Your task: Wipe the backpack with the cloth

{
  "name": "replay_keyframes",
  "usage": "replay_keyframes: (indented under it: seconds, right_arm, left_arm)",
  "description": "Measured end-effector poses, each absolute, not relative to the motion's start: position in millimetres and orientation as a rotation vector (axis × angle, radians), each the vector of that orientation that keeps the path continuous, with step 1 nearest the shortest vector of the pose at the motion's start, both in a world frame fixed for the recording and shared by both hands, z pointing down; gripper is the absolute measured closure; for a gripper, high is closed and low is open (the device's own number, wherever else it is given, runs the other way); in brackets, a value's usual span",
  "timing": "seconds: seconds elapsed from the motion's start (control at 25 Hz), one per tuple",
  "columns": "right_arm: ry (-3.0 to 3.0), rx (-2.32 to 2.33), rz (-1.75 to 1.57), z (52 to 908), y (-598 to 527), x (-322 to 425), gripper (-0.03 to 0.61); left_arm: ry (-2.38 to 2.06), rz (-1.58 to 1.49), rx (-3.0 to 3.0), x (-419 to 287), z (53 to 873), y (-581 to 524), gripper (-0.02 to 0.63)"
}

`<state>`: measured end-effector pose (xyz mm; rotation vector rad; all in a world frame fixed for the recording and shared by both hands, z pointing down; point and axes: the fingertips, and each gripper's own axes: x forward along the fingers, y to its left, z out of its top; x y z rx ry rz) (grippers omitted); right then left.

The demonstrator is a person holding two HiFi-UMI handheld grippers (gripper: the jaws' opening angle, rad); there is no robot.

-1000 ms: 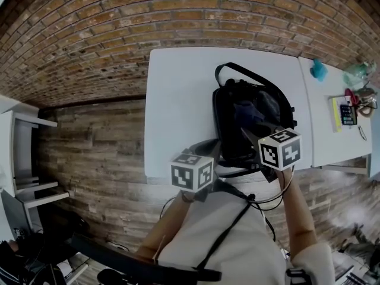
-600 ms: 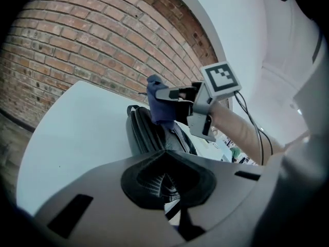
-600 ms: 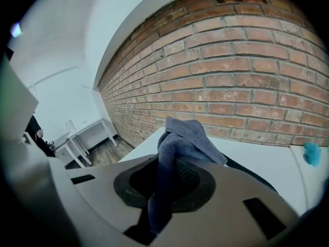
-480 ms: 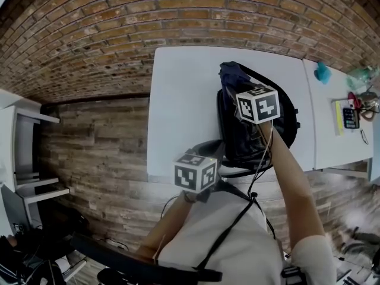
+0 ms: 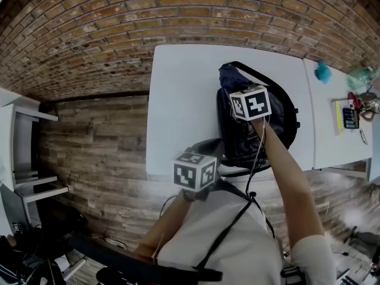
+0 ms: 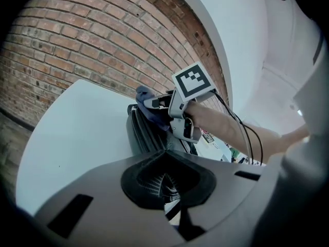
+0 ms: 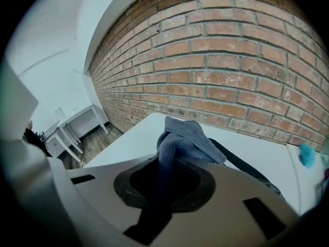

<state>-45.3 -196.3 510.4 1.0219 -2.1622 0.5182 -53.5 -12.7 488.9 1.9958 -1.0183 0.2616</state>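
Since a second ago the right gripper (image 5: 236, 88) has travelled from the lower edge of the backpack (image 5: 279, 123) to its upper left end, while the left gripper (image 5: 209, 149) has stayed at the lower edge of the table (image 5: 178, 94). Seen along its own jaws, the right gripper (image 7: 162, 181) pinches a blue-grey cloth (image 7: 187, 137), a twisted fold running down between the jaws and the loose bulk bunched just beyond their tips. From the head view the cloth (image 5: 229, 73) sits against the top of the black backpack, which lies flat on the white table, one strap looping out toward the upper edge. A dark strap of the backpack (image 7: 237, 161) curves past the cloth at lower right in the right gripper view, with the white tabletop and a brick wall (image 7: 231, 71) beyond. Pressed together on nothing, the jaws of the left gripper (image 6: 164, 187) point up the frame at the backpack (image 6: 146, 135), where the right gripper (image 6: 154, 102) holds the cloth (image 6: 146, 95) to its top. Centre frame in the head view, the table stands against a brick wall (image 5: 119, 28), a wooden floor (image 5: 89, 141) to its left and a second table (image 5: 323, 117) with small items at right
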Motion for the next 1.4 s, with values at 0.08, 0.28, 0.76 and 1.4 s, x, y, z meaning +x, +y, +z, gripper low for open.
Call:
replay_keyframes:
  seconds: [0.08, 0.28, 0.76, 1.4]
  right_arm:
    - [-2.173, 1.013, 0.546, 511, -191, -44, 0.531]
    - [-2.202, 0.998, 0.58, 508, -176, -42, 0.531]
    - [-2.201, 0.925, 0.588, 509, -122, -37, 0.532]
    - [-2.185, 0.868, 0.704, 518, -48, -22, 0.531]
  left_arm:
    - [-1.014, 0.262, 1.998, -52, 489, -13, 0.611]
    - [-1.003, 0.27, 2.007, -48, 488, -14, 0.611]
    - [-0.994, 0.276, 2.011, -44, 489, -13, 0.611]
    - [-0.992, 0.258, 2.028, -40, 485, -12, 0.611]
